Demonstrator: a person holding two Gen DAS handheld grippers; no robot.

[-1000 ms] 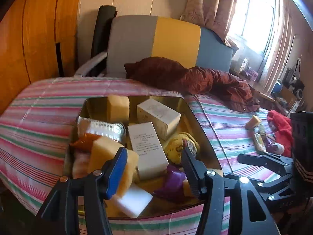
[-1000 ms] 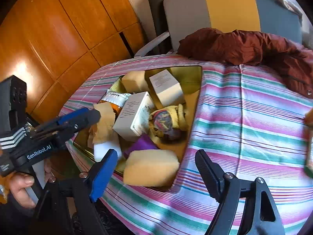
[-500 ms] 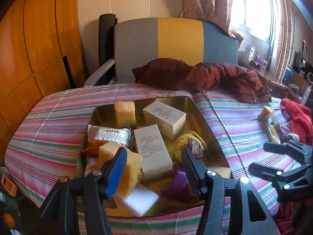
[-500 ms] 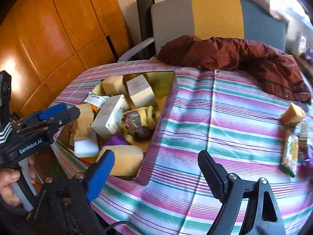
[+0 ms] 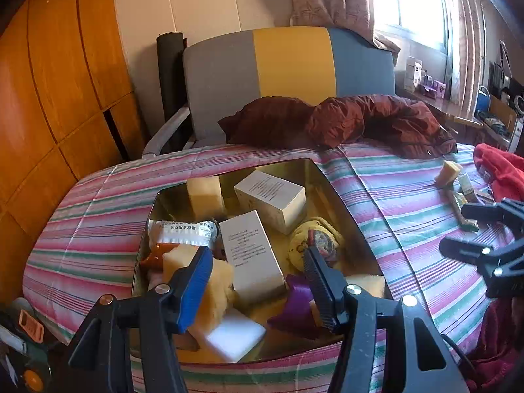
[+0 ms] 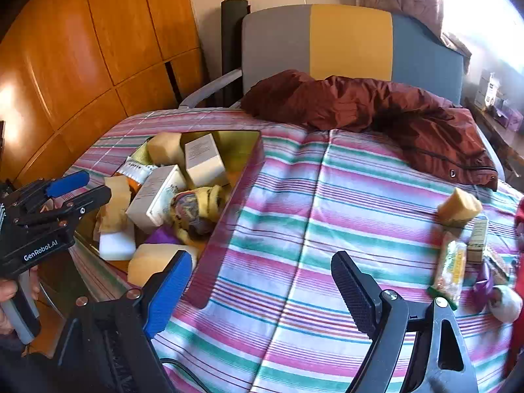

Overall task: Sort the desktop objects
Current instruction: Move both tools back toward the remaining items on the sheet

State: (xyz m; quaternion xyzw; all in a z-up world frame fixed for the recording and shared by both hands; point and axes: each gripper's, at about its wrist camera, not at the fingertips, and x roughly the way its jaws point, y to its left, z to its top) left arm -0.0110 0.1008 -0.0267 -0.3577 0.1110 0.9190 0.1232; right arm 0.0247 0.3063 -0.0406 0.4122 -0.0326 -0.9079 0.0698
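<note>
Both claws hung empty above the striped desk, between picks by the look of it. The left claw [image 5: 255,281] stood about half open over the gold tray [image 5: 340,193] at the desk's left edge, nothing between its pads. The tray already held white boxes [image 5: 252,252], yellow sponges [image 5: 204,196], a foil packet [image 5: 183,231] and a rolled sock [image 5: 316,242]. The right claw [image 6: 258,291] gaped wide over bare cloth. Unsorted things remained near the right edge (a sponge wedge [image 6: 458,208], a snack bar [image 6: 450,270], a small carton [image 6: 477,234]). The next move likely called for the right claw to reach toward that edge and close on one of them.
</note>
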